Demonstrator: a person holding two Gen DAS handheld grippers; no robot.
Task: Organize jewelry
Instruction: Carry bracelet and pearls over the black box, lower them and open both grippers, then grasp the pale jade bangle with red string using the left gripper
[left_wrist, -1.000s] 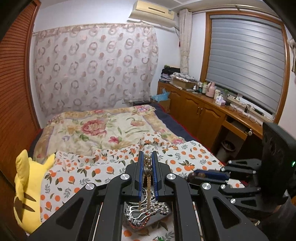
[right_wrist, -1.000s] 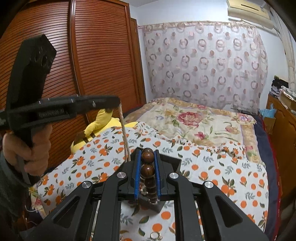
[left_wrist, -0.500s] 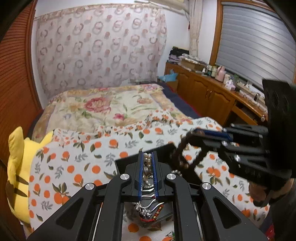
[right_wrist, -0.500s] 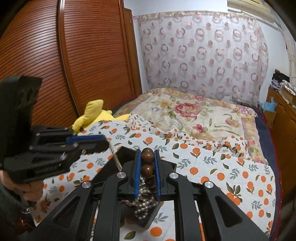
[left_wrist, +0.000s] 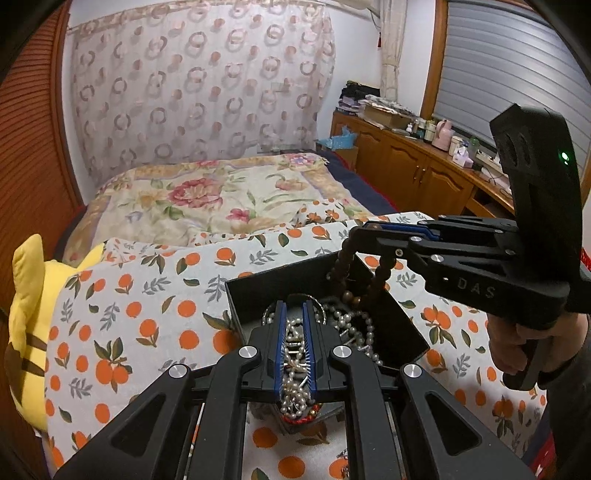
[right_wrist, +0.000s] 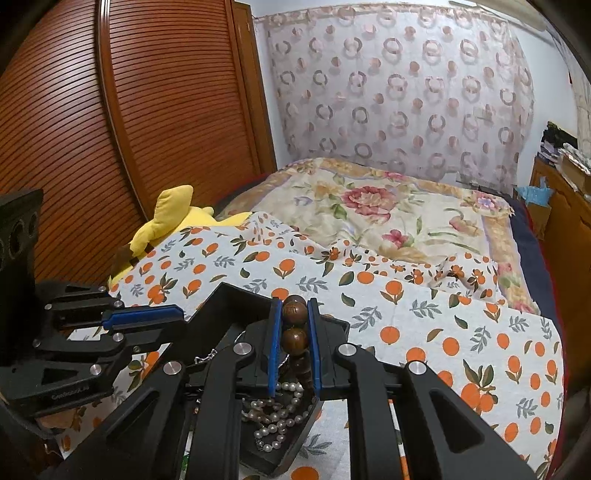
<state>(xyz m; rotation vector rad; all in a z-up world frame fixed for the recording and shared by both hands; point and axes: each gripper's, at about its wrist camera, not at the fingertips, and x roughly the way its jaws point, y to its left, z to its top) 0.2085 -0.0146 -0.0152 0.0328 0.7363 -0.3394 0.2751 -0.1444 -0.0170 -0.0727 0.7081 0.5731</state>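
Observation:
A black open jewelry box (left_wrist: 236, 295) sits on the orange-print cloth on the bed; it also shows in the right wrist view (right_wrist: 229, 295). My left gripper (left_wrist: 294, 308) is shut on a white pearl necklace (left_wrist: 293, 369) and reaches down into the box. My right gripper (right_wrist: 294, 308) is shut on a brown wooden bead bracelet (right_wrist: 294, 314); in the left wrist view the bracelet (left_wrist: 380, 271) hangs from the right gripper (left_wrist: 364, 227) into the box's far right part. Pearls (right_wrist: 277, 410) lie in the box.
A yellow plush toy (left_wrist: 26, 314) lies at the bed's left edge by the wooden wardrobe (right_wrist: 110, 129). A floral quilt (left_wrist: 221, 195) covers the far bed. Wooden cabinets (left_wrist: 413, 173) with clutter stand at the right. Small jewelry pieces (left_wrist: 345, 469) lie on the cloth near me.
Both grippers have come down from above the bed to the box. The pearl necklace and the bead bracelet now hang into the box, with each gripper still shut on its piece.

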